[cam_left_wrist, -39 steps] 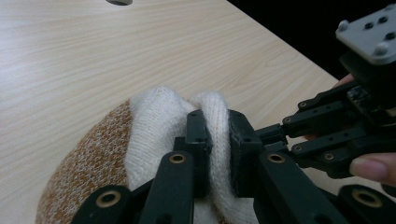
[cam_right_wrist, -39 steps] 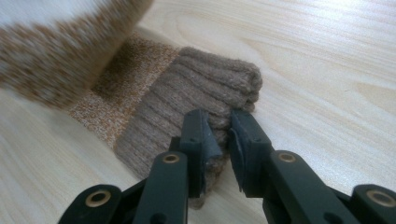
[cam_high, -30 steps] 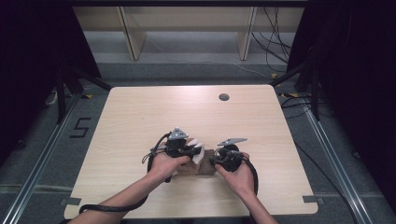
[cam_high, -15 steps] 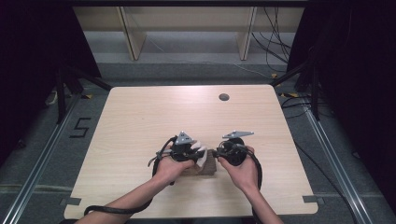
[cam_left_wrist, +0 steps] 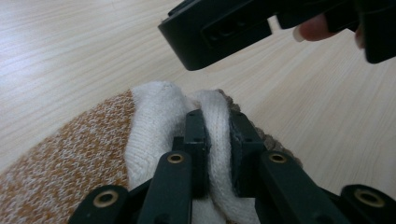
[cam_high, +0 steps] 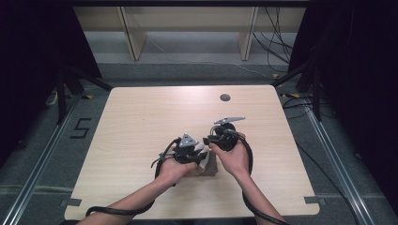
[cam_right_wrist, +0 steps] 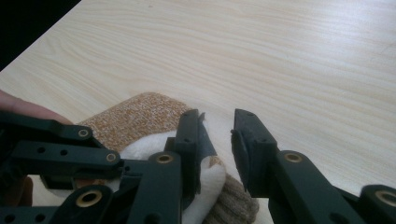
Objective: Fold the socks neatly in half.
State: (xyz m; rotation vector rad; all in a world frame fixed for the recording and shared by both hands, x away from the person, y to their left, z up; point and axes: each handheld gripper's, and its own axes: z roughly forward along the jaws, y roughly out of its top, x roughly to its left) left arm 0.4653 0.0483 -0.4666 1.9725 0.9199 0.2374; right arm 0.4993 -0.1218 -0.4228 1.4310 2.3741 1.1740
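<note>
A knitted sock lies near the table's front middle, with an orange-flecked body (cam_left_wrist: pixel 70 154) and a white ribbed cuff (cam_left_wrist: pixel 154 116). In the high view its brown part (cam_high: pixel 210 165) peeks out under the hands. My left gripper (cam_left_wrist: pixel 217 121) is shut on a fold of the white cuff, and from above it (cam_high: pixel 190 151) sits over the sock. My right gripper (cam_right_wrist: pixel 217 126) stands open just above the cuff (cam_right_wrist: pixel 210 182), with bare table showing in the gap between its jaws. In the high view it (cam_high: pixel 221 136) hovers right of the left gripper.
The light wooden table (cam_high: pixel 141 117) has a round cable hole (cam_high: pixel 225 97) near its far edge. Black cables trail from both grippers toward the front edge. Pale shelf legs (cam_high: pixel 131 33) stand beyond the table, and dark frames flank it.
The right gripper has moved up and away from the person, toward the left gripper's tip. The left gripper has stayed almost in place on the sock.
</note>
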